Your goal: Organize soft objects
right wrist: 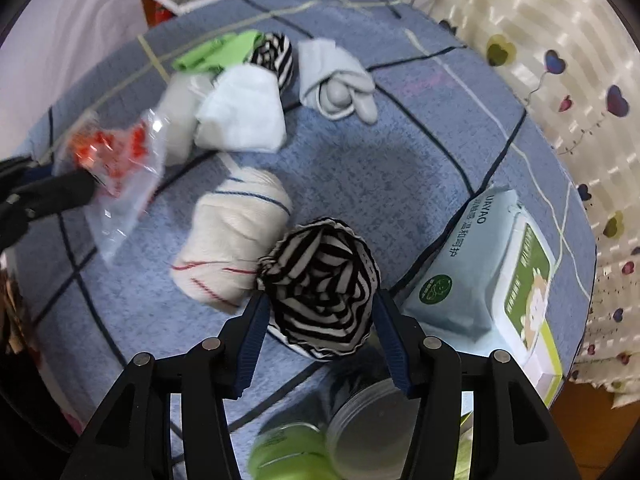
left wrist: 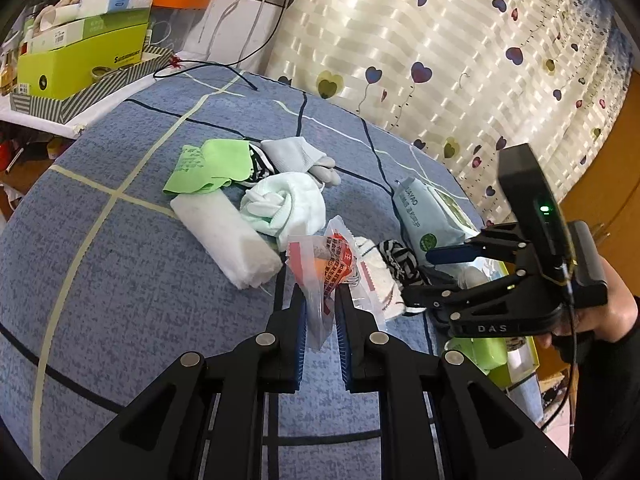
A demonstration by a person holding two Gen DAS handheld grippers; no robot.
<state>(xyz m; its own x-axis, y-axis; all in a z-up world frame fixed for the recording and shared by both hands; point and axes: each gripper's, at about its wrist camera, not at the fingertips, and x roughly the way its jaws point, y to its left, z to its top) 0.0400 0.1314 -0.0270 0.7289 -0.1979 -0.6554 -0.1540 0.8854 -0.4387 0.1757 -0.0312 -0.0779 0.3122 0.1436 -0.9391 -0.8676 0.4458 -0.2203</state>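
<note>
Pinching a crinkly clear plastic packet [left wrist: 320, 280] with red print, the left tongs [left wrist: 320, 320] are clamped on its lower edge, so the packet stands up just ahead of their tips over the blue checked bed [left wrist: 120, 280]. It looks light, thin and slippery; a grip on the sealed edge seems safest. The right tongs [right wrist: 320, 312] point steeply down with their jaws spread around a black-and-white striped sock ball [right wrist: 320, 280]. The ball fills the gap, but whether the pads [right wrist: 252, 332] press it or merely flank it cannot be told for sure. It should squash easily, so holding it across its thick middle would likely work best. Just beyond its left side lies a cream sock roll [right wrist: 232, 240]; to the right sits a wipes pack [right wrist: 480, 280].
</note>
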